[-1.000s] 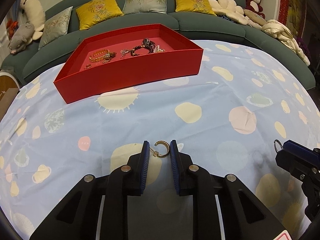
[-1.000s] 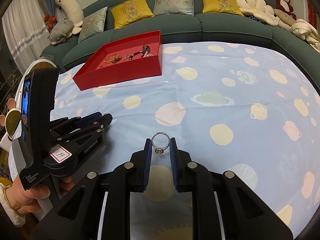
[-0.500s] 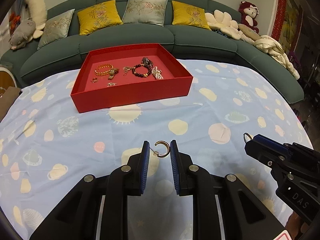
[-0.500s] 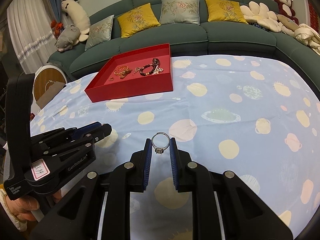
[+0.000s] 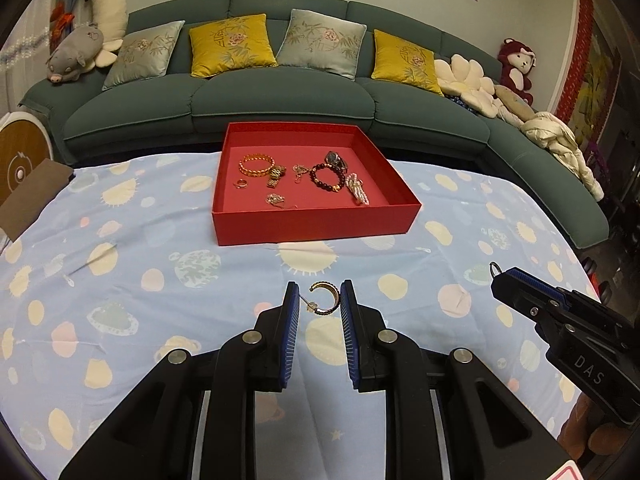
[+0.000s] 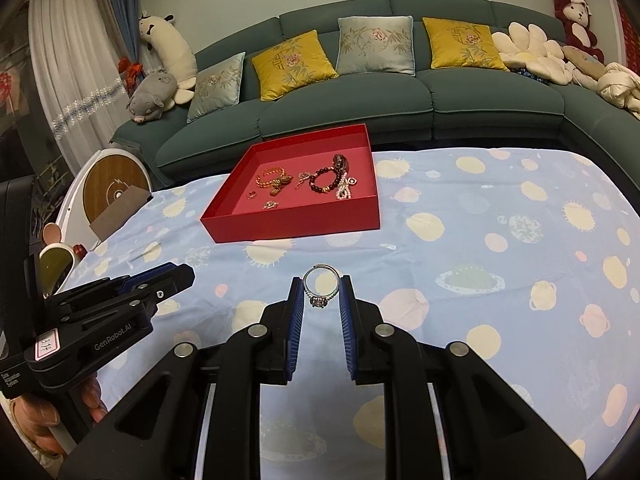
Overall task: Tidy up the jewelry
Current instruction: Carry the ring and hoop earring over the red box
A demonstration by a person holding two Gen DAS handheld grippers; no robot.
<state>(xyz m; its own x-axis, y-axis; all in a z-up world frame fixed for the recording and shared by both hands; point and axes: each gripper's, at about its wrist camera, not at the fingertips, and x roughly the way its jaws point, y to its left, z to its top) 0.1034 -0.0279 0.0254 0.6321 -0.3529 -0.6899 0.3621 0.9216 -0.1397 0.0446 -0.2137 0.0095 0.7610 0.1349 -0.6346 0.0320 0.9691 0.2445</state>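
My left gripper (image 5: 319, 300) is shut on a gold hoop earring (image 5: 327, 298), held in the air above the blue dotted cloth. My right gripper (image 6: 321, 294) is shut on a silver ring with a stone (image 6: 320, 288), also lifted off the cloth. Both point toward the red tray (image 5: 316, 222) (image 6: 296, 228) at the far side of the table. In the tray lie a gold bracelet (image 5: 256, 165), a dark bead bracelet (image 5: 326, 178), a pearl piece (image 5: 358, 194) and other small jewelry. The right gripper shows at the right edge of the left wrist view, the left gripper at the left of the right wrist view.
A green sofa (image 5: 280, 96) with cushions and plush toys runs behind the table. A round wooden board (image 6: 114, 184) and a brown card stand at the table's left edge. A hand (image 6: 48, 432) holds the left gripper's handle.
Both grippers have risen with their pieces still held, so the tray's inside and more of the sofa now show. The left one rose more and rolled a little.
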